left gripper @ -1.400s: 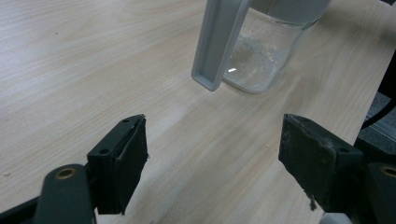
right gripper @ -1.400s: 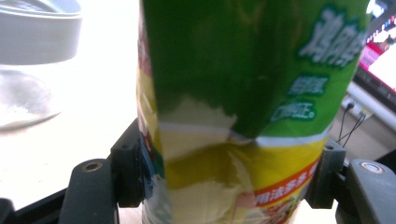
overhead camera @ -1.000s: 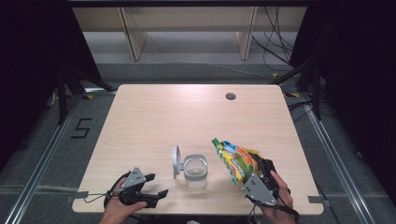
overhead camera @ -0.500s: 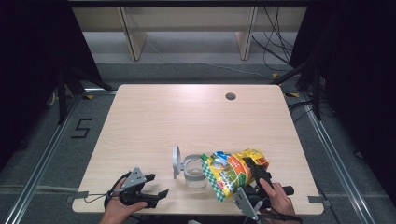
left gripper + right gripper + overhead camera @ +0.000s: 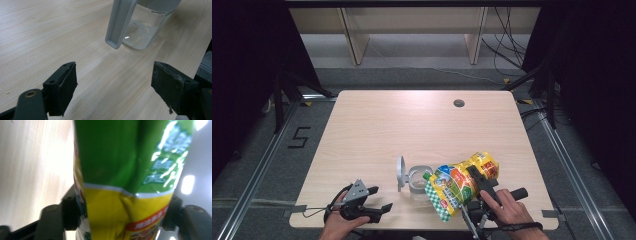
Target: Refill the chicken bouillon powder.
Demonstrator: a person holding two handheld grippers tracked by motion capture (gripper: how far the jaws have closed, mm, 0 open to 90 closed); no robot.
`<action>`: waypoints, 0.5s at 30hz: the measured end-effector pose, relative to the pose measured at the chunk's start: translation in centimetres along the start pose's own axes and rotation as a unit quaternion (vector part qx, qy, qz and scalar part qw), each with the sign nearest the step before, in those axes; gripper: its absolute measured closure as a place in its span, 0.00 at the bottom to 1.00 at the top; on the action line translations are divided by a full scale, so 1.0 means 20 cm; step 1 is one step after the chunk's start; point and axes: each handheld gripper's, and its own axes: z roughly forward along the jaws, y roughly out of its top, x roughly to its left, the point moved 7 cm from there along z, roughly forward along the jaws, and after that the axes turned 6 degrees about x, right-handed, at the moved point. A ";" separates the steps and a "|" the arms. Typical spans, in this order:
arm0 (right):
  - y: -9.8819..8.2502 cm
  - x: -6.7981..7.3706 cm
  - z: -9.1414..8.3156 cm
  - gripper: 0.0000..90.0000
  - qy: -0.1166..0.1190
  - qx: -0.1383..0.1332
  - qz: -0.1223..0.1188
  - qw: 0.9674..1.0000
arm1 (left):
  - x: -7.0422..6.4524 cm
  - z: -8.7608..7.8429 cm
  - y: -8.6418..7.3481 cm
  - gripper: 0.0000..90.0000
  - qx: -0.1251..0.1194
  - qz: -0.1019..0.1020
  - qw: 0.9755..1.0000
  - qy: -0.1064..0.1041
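A yellow and green snack bag (image 5: 460, 186) (image 5: 125, 182) lies tipped to the left, its lower end over the mouth of a clear glass jar (image 5: 417, 181) (image 5: 147, 27). My right gripper (image 5: 479, 184) (image 5: 120, 212) is shut on the bag's middle; its jaws have just been closing, squeezing the bag between them. The jar's grey hinged lid (image 5: 401, 173) (image 5: 120, 22) stands open on its left side. A little pale powder lies on the jar's bottom. At the table's front left, my left gripper (image 5: 379, 201) (image 5: 115, 82) rests open, pointing at the jar with nothing between its jaws.
The light wooden table (image 5: 412, 125) has a round cable hole (image 5: 458, 103) at the back right. The jar stands near the front edge. Dark floor and metal rails surround the table.
The right hand has turned the bag from upright to tipped leftward, bringing its end over the jar. The left gripper has stayed where it was.
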 end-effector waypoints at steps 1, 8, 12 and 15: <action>0.01 -0.02 0.00 0.43 -0.006 -0.006 -0.018 1.000 | 0.00 0.00 0.00 0.23 0.002 0.000 1.000 -0.002; 0.02 -0.05 0.02 0.43 -0.010 0.001 -0.079 0.997 | 0.00 0.00 0.00 0.23 0.003 0.000 1.000 -0.005; 0.01 -0.05 0.02 0.43 -0.011 0.005 -0.083 0.996 | 0.00 0.00 0.00 0.23 0.010 0.007 1.000 -0.002; 0.02 -0.08 0.02 0.43 -0.016 0.005 -0.110 0.994 | 0.00 -0.01 0.00 0.23 0.008 0.006 1.000 -0.002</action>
